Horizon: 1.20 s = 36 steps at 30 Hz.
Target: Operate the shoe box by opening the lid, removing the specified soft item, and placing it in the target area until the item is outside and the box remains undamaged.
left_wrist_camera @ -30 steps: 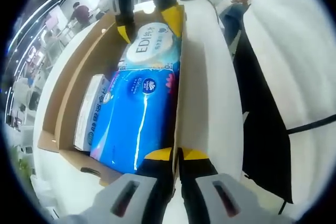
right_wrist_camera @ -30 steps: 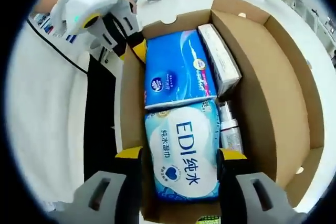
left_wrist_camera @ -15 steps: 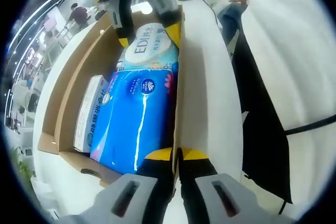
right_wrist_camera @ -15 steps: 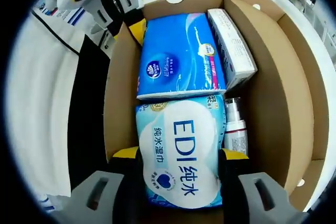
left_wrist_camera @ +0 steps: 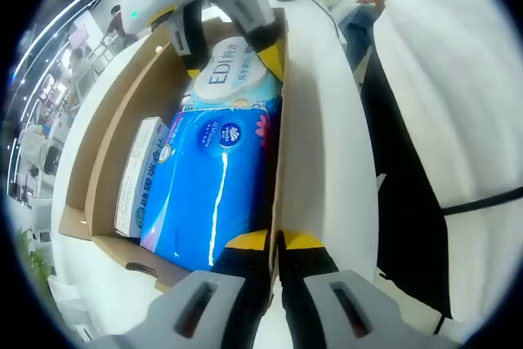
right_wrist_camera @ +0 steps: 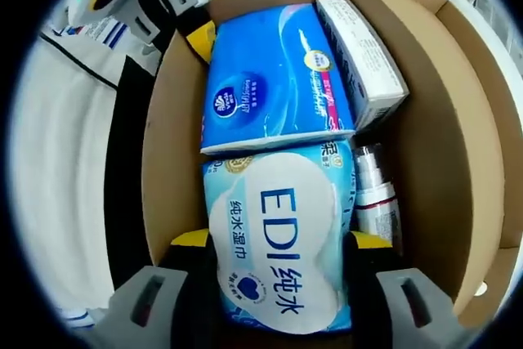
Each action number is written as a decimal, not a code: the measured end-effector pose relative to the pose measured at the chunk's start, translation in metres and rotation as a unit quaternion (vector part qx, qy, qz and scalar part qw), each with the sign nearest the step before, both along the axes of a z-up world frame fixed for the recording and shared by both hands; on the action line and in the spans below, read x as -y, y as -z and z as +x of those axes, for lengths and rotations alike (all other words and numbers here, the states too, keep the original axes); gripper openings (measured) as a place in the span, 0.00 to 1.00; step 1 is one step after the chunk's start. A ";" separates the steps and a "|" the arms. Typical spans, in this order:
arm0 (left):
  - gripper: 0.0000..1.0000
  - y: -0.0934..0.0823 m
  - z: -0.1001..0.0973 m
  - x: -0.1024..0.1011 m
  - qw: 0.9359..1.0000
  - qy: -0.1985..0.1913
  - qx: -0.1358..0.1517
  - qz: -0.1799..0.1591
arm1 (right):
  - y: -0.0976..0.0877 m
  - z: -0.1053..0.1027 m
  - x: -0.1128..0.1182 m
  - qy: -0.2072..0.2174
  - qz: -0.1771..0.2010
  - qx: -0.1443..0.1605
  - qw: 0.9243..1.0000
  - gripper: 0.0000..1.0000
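Observation:
An open cardboard shoe box (left_wrist_camera: 106, 128) (right_wrist_camera: 441, 120) lies on a white table. Inside it are a blue tissue pack (left_wrist_camera: 212, 194) (right_wrist_camera: 274, 79) and a pale blue soft pack of EDI wipes (left_wrist_camera: 230, 81) (right_wrist_camera: 278, 210). My right gripper (right_wrist_camera: 282, 243) (left_wrist_camera: 233, 59) is open and down in the box, one jaw on each side of the EDI pack. My left gripper (left_wrist_camera: 274, 241) (right_wrist_camera: 196, 38) is shut on the rim of the box's long side wall (left_wrist_camera: 278, 161) beside the tissue pack.
A white carton (left_wrist_camera: 143, 173) (right_wrist_camera: 359, 55) and a silver bottle (right_wrist_camera: 376, 194) lie along the box's other long wall. The white table (left_wrist_camera: 327, 161) runs beside the box. A person in dark and white clothes (left_wrist_camera: 409, 185) stands close to that edge.
My right gripper has sunk lower into the box, so its jaws now reach further down the sides of the EDI pack. My left gripper keeps its hold on the wall.

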<state>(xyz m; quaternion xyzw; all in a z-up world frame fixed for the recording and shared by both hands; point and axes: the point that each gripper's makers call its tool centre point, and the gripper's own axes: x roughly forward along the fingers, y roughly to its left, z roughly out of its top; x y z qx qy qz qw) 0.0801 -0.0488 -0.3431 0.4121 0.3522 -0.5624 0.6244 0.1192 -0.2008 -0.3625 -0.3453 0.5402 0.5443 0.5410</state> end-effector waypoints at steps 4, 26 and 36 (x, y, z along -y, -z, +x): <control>0.03 0.000 0.000 0.000 1.000 -0.001 -0.001 0.000 | 0.000 -0.001 -0.001 -0.002 0.001 -0.007 1.000 0.64; 0.03 -0.002 0.001 0.001 1.000 0.011 0.008 -0.011 | 0.014 0.005 0.006 -0.084 -0.095 0.054 0.990 0.68; 0.03 -0.002 0.000 0.001 1.000 0.009 0.009 -0.011 | 0.019 0.007 0.006 -0.078 -0.101 0.093 0.987 0.68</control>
